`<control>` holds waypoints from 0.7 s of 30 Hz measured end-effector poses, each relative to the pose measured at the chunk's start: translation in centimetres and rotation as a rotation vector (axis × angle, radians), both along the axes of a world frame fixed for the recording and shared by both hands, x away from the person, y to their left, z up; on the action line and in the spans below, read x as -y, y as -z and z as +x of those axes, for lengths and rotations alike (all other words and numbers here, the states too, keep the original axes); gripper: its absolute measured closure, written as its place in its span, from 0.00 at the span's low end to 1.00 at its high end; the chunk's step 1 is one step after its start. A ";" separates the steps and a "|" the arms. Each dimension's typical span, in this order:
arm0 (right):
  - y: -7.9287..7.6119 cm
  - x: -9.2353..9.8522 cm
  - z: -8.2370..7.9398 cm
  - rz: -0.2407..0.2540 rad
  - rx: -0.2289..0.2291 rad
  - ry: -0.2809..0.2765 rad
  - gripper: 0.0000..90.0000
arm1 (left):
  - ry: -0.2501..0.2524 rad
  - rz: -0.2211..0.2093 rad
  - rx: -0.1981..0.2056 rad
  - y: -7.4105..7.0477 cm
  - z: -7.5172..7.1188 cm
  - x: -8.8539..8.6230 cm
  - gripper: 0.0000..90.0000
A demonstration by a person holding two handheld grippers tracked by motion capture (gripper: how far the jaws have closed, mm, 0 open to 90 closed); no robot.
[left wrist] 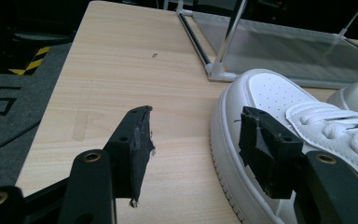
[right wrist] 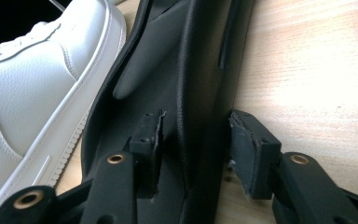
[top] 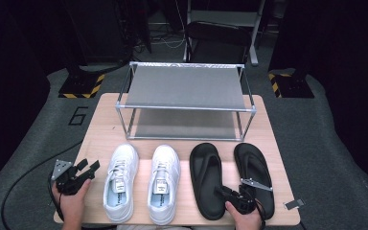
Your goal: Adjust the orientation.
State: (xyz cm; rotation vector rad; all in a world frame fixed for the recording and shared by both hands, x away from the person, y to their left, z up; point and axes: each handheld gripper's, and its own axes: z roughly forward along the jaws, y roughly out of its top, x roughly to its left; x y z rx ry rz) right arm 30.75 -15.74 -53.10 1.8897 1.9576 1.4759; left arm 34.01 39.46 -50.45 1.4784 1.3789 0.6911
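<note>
**A:** How far along am I, by your reading?

**B:** Barely started, I'd judge. Both shelves of the shoe rack (top: 184, 86) at the far side of the table (top: 103, 132) are bare, and all four shoes sit in a row along the near edge. Nothing has been lifted yet.

**A:** I've got my right gripper (top: 236, 197) on the left black sandal (top: 207, 178). In the right gripper view its jaws stand either side of the sandal's (right wrist: 186, 84) raised side wall, one inside the footbed, one outside. They're partly apart, and I can't tell whether the pads are pressing yet.

**B:** And the left?

**A:** My left gripper (top: 87, 169) is spread wide and holds nothing, poised just left of the left white sneaker (top: 120, 182). In its own view the right-hand jaw stands in front of the toe (left wrist: 261, 93).

**B:** How does the sandal look?

**A:** Matte black, moulded, with a deep footbed and a thick rim, lying flat with its toe toward the rack. It's just right of the right white sneaker (top: 163, 183), with its mate, the right black sandal (top: 254, 167), beside it.

**B:** So four shoes still to shelve.
</note>
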 end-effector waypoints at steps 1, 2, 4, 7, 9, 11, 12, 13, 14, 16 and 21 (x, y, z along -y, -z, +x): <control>0.0 0.0 0.0 0.000 0.000 0.000 0.63 | 0.000 0.000 0.000 0.0 0.0 0.0 0.48; 0.0 0.1 0.1 0.016 -0.012 0.005 0.64 | 0.003 0.001 -0.004 0.0 0.0 0.0 0.48; 0.0 0.2 0.1 0.028 -0.019 0.009 0.66 | -0.001 0.001 0.002 0.0 0.0 0.0 0.48; -0.1 0.3 0.1 0.039 -0.021 0.015 0.68 | 0.000 0.002 0.001 0.0 0.0 0.0 0.48; -0.1 0.4 0.0 0.077 -0.025 0.028 0.70 | 0.003 0.000 -0.003 0.0 0.0 -0.1 0.48; -0.1 0.4 0.0 0.071 -0.021 0.031 0.71 | 0.000 0.001 -0.003 0.0 0.0 -0.1 0.48; -0.1 0.4 0.0 0.073 -0.022 0.034 0.71 | 0.000 0.001 -0.003 0.0 0.0 -0.1 0.48; -0.1 0.4 0.0 0.073 -0.022 0.034 0.71 | 0.000 0.001 -0.003 0.0 0.0 -0.1 0.48; -0.2 0.4 -0.1 0.078 -0.025 0.040 0.71 | -0.001 0.000 -0.004 0.0 0.0 -0.1 0.48; -0.2 0.4 -0.2 0.083 -0.022 0.046 0.72 | -0.004 0.000 0.001 0.0 0.1 0.0 0.48; -0.4 0.4 -0.4 0.081 -0.003 0.071 0.73 | -0.002 0.002 -0.005 0.0 0.1 -0.1 0.48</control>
